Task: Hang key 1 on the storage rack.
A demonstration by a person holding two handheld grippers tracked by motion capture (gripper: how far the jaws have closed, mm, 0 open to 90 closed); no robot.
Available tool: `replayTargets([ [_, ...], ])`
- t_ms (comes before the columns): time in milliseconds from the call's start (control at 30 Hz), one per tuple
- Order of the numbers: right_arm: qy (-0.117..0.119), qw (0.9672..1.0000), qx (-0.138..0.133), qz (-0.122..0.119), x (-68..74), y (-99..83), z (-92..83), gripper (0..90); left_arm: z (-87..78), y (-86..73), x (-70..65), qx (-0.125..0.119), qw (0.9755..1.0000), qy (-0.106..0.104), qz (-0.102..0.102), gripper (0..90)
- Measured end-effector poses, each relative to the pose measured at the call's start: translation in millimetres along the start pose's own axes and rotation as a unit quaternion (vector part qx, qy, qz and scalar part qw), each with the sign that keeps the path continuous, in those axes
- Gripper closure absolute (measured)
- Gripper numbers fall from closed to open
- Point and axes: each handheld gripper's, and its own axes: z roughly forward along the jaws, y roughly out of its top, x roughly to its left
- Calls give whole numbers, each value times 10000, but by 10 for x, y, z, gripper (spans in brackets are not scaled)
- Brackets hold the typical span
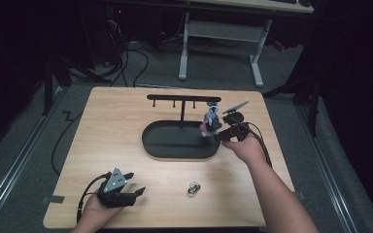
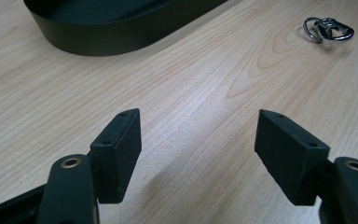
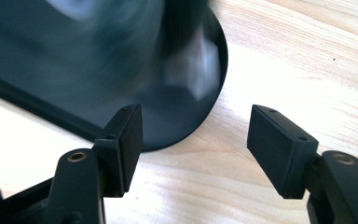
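Wooden table (image 1: 107, 145) holds a black tray (image 1: 161, 150). Right gripper (image 1: 217, 127), jaws wide and empty, sits by the little toy (image 1: 210, 122) hanging at the tray's right end. Left gripper (image 1: 135, 193) rests wide, far off.

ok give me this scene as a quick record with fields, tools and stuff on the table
surface: wooden table
stand: black oval tray with an upright post and a hook bar across the top
keychain figure: small charm at the right end of the tray, by the right tool; blurred, so contact cannot be told
loose item: metal clip with ring on the table in front of the tray
left tool: open, nothing between its jaws, low over the table at the near left
right tool: open, nothing between its jaws, at the tray's right end
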Motion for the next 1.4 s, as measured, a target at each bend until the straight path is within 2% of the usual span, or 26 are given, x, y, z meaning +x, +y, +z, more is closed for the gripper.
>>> replayTargets([
  [133,70,9998,-199,-4,2,-161,-136,391,2,4,-3,-25,10000,-21,-24,327],
  [233,90,9994,-340,-63,16,-357,-191,405,-1,8,2,-21,10000,-27,-43,327],
  [333,188,9979,-610,-74,23,-588,-219,422,-4,7,4,-5,10000,-29,-64,328],
  [400,116,9969,-774,-128,31,-747,-203,434,-2,8,0,-3,10000,-35,-73,331],
  [500,119,9948,-1013,-29,24,-997,-142,442,6,7,-5,-13,10000,-28,-76,336],
  [667,117,9883,-1512,127,31,-1430,30,450,22,11,-23,-33,10000,-8,-85,336],
  [733,86,9867,-1613,167,70,-1588,102,449,21,16,-33,-48,9999,-26,-93,336],
  [767,67,9847,-1730,188,88,-1671,121,449,24,17,-43,-71,9999,-30,-76,337],
  [800,120,9813,-1908,245,103,-1788,134,475,25,19,-49,-69,10000,-28,-66,337],
  [833,206,9808,-1920,266,103,-1844,138,486,28,23,-54,-71,10000,-35,-60,337],
  [867,277,9828,-1816,207,102,-1872,126,459,31,27,-59,-83,9999,-53,-75,337],
  [900,224,9832,-1811,37,111,-1890,89,471,35,29,-64,-85,9999,-74,-82,337],
  [933,138,9816,-1906,-62,111,-1917,51,496,41,30,-73,-78,9999,-85,-68,337],
  [967,219,9802,-1969,-20,98,-1942,33,515,41,30,-73,-78,9999,-85,-68,338],
  [1000,427,9794,-1971,78,99,-1966,36,524,49,34,-88,-47,10000,-85,-2,337],
  [1033,427,9794,-1971,78,99,-1966,36,524,49,34,-88,-47,10000,-85,-2,337],
  [1067,617,9792,-1933,23,175,-1960,63,543,57,37,-92,-34,9999,-97,3,338],
  [1167,667,9781,-1915,-470,396,-1901,86,632,63,36,-94,-16,10000,-90,23,337],
  [1267,1053,9728,-1902,-801,678,-1832,115,769,55,20,-82,-26,10000,-73,2,337],
  [1333,1229,9669,-1937,-1119,881,-1790,140,875,40,4,-71,-12,10000,-54,-11,338],
  [1400,1411,9628,-1905,-1298,1058,-1741,171,900,11,-17,-61,10,10000,-43,-27,339],
])
